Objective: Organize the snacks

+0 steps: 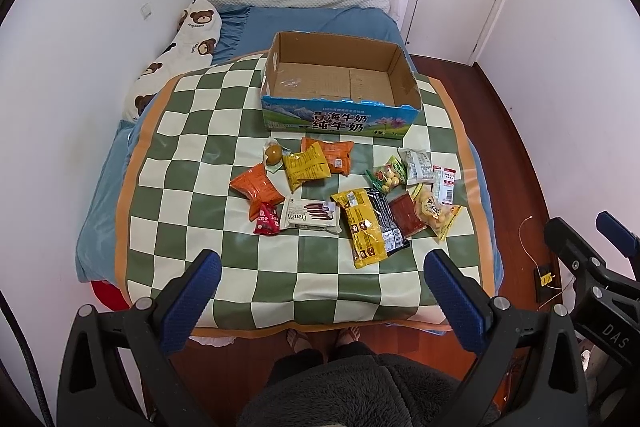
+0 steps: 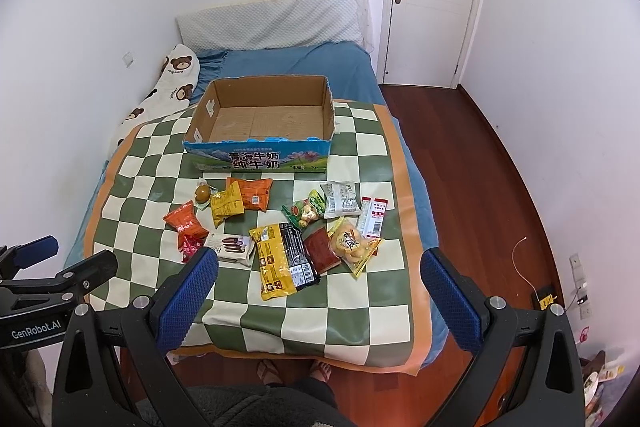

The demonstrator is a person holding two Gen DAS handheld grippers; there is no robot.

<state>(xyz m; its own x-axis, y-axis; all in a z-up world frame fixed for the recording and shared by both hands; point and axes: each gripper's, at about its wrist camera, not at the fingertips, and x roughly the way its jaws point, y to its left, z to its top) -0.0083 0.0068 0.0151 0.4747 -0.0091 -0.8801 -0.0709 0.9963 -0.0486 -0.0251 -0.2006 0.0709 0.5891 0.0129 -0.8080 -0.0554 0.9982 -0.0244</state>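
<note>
Right now I have both grippers held high above the foot of the bed, tilted down toward the checkered mat (image 1: 192,163). My left gripper (image 1: 322,281) has its blue-padded fingers spread wide with nothing between them, and my right gripper (image 2: 320,279) is spread just as wide and equally empty. Beyond both sets of fingers the snacks lie scattered on the mat, well apart from the pads: an orange packet (image 1: 256,187), a yellow packet (image 1: 306,165), a Franzzi wafer pack (image 1: 310,215), a long yellow bag (image 1: 362,227) overlapped by a black packet (image 1: 386,223), and a bag of pale round pieces (image 1: 434,213). Farther back the open cardboard box (image 1: 340,115) sits upright on the mat, its inside bare. Below, I see dark fleece clothing and two sandalled feet on the wooden floor (image 2: 472,163).
</note>
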